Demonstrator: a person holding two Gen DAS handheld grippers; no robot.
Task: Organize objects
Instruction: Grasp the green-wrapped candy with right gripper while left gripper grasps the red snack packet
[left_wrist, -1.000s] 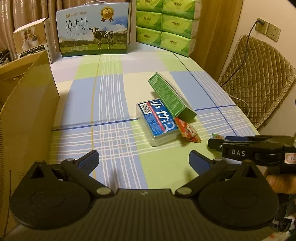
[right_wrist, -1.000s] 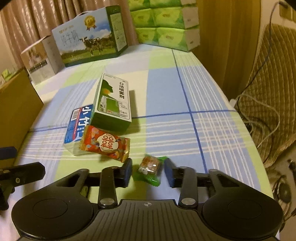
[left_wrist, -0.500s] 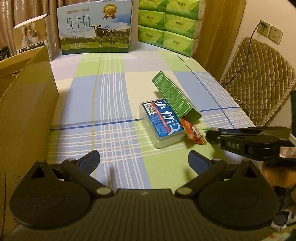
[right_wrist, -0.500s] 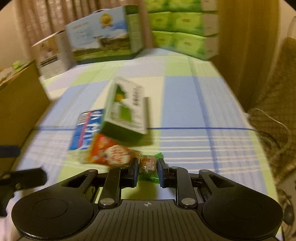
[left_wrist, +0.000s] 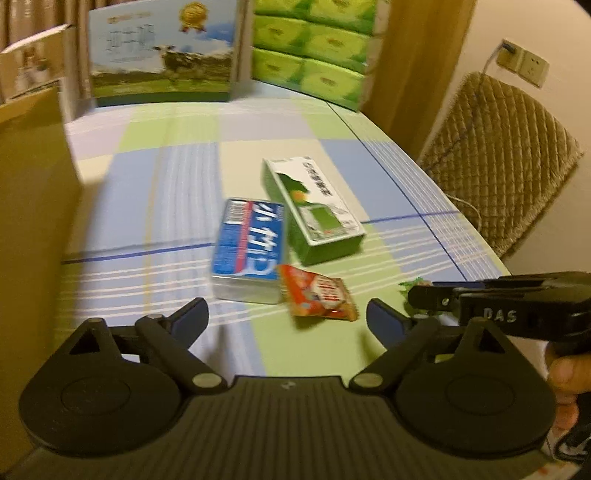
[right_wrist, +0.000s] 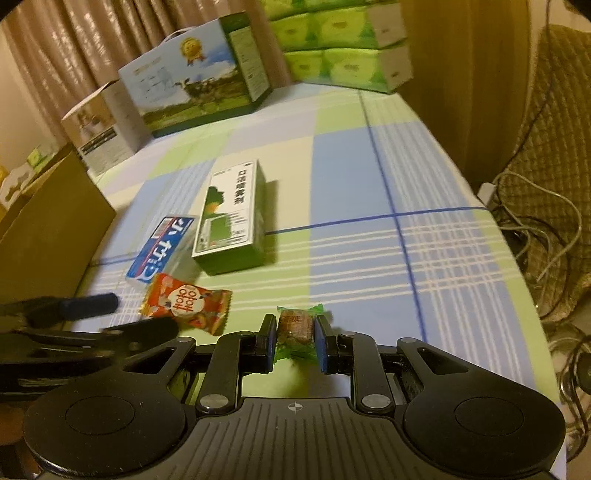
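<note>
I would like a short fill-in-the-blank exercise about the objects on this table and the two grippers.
1. The right gripper is shut on the small ____-wrapped candy.
2. The left gripper is ____ and holds nothing.
3. The orange snack packet touches the near end of the ____ tin.
4. The green box lies on the ____ tablecloth.

Missing words: green; open; blue; checked

Glossy plastic candy wrapper (right_wrist: 295, 325); matt cardboard box (right_wrist: 48, 236).
</note>
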